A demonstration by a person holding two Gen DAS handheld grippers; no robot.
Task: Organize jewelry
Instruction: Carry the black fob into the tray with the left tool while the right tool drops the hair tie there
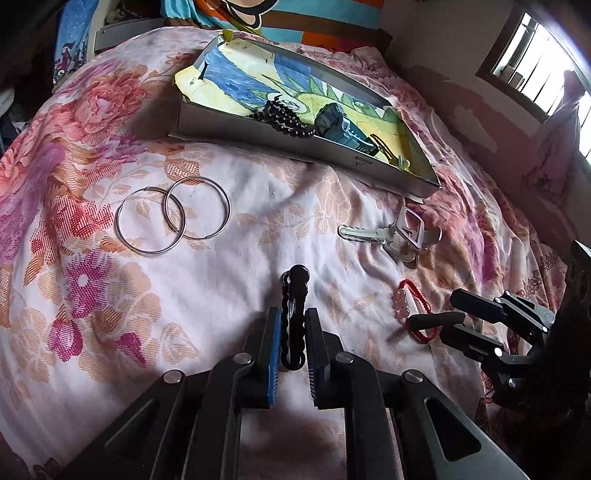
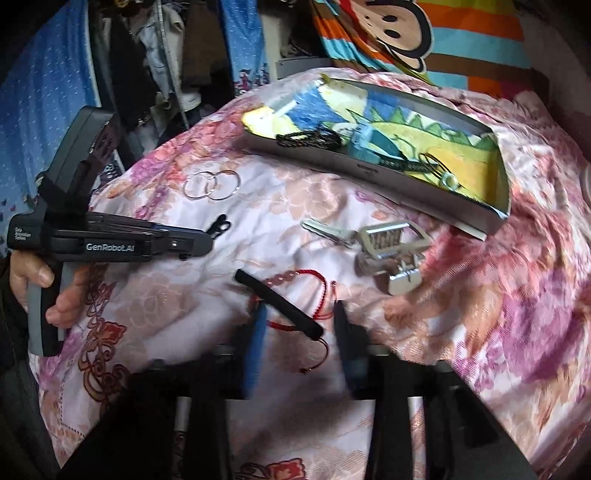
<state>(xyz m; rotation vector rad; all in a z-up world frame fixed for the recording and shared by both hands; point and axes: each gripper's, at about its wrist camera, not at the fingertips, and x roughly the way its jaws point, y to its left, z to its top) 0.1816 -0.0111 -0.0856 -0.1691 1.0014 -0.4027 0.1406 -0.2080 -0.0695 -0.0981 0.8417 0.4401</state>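
My left gripper [image 1: 291, 321] is shut on a black beaded hair clip [image 1: 294, 314], held just above the floral bedsheet; it also shows in the right wrist view [image 2: 220, 225]. My right gripper [image 2: 299, 317] is open around a black tube [image 2: 280, 306] lying over a red cord bracelet [image 2: 295, 277] with pink beads; the bracelet also shows in the left wrist view [image 1: 415, 306]. Two silver hoop earrings [image 1: 171, 216] lie on the sheet to the left. A shallow grey box [image 1: 258, 136] holds black beads [image 1: 284, 116] and a watch [image 1: 341, 129].
A key with a silver clip keyring [image 1: 399, 232] lies on the sheet below the box's right end. A striped monkey pillow [image 2: 424, 33] sits behind the box. Hanging clothes [image 2: 155, 59] are at the far left. A window [image 1: 539, 66] is on the right wall.
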